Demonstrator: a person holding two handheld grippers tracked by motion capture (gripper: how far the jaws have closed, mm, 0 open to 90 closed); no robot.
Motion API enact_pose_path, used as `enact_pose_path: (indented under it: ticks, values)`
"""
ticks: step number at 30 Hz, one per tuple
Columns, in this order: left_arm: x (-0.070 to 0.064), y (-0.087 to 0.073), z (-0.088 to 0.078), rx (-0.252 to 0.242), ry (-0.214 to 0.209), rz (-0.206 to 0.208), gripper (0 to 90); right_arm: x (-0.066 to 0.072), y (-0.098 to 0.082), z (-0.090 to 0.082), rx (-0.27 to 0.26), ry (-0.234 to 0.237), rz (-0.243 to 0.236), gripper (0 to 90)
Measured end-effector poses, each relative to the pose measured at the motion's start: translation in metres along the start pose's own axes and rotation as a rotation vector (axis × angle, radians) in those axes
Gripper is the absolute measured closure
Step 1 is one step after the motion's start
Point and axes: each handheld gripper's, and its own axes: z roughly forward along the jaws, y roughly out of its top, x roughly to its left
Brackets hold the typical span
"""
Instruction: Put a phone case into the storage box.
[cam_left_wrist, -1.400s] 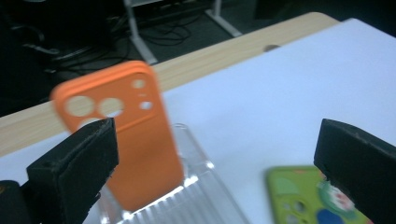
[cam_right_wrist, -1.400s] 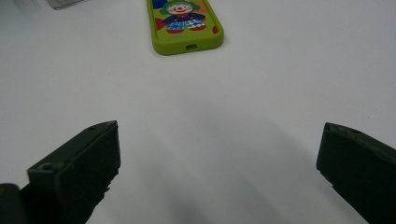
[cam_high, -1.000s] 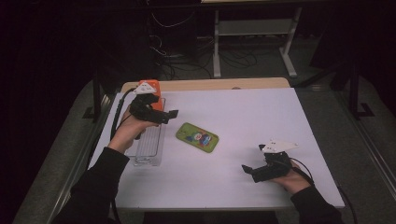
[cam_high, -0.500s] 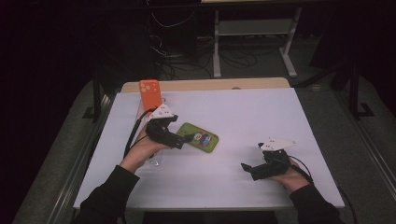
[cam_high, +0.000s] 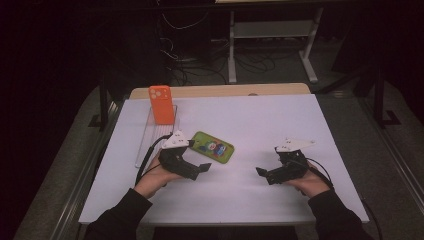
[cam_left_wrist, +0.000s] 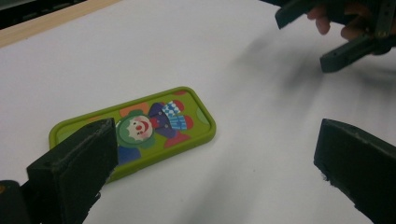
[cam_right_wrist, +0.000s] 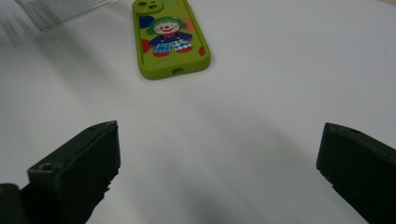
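Jaws of the left gripper (cam_high: 199, 169), spread wide and empty, hover just beside the flat-lying green phone case (cam_high: 213, 147), seemingly positioned to grasp it; the right gripper (cam_high: 264, 173), equally wide and empty, waits well apart from that case.

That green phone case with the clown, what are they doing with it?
A person holds a gripper in each hand at a white table. The left gripper is open beside the green clown phone case, which lies flat, not yet gripped. The right gripper waits open, farther off. An orange phone case stands in a clear rack.
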Motion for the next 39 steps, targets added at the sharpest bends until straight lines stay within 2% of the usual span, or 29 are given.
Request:
enact_pose_path:
  ticks: [2,4,10,18,20,22,25,27,28,39]
  values:
    - [0.000,-0.002,0.000,-0.016,-0.014,-0.021,0.0,0.000,0.005,0.002,0.010,0.015,0.011,0.0]
    - [-0.001,-0.003,0.000,-0.005,-0.016,-0.005,0.0,-0.001,0.011,0.004,0.023,0.016,0.004,0.0]
    - [0.002,-0.005,0.000,-0.011,-0.021,-0.010,0.0,-0.001,0.033,0.011,0.031,0.065,0.007,0.0]
    - [0.002,-0.008,0.002,-0.004,-0.032,-0.011,0.0,-0.001,0.055,0.020,0.022,0.073,-0.022,0.0]
    - [0.003,-0.008,0.002,-0.010,-0.034,-0.006,0.0,-0.002,0.062,0.023,0.017,0.076,-0.013,0.0]
    - [0.003,-0.008,0.003,-0.015,-0.031,-0.019,0.0,-0.003,0.067,0.025,0.007,0.079,-0.023,0.0]
    - [0.005,-0.008,0.003,-0.017,-0.027,-0.017,0.0,-0.003,0.075,0.028,0.001,0.084,-0.024,0.0]
    - [0.006,-0.008,0.003,-0.011,-0.029,-0.014,0.0,-0.003,0.079,0.031,-0.008,0.088,-0.022,0.0]
    - [0.005,-0.008,0.003,-0.009,-0.031,-0.028,0.0,-0.003,0.082,0.032,-0.012,0.092,-0.019,0.0]
    - [0.005,-0.008,0.004,-0.004,-0.036,-0.027,0.0,-0.003,0.108,0.047,-0.031,0.099,-0.033,0.0]
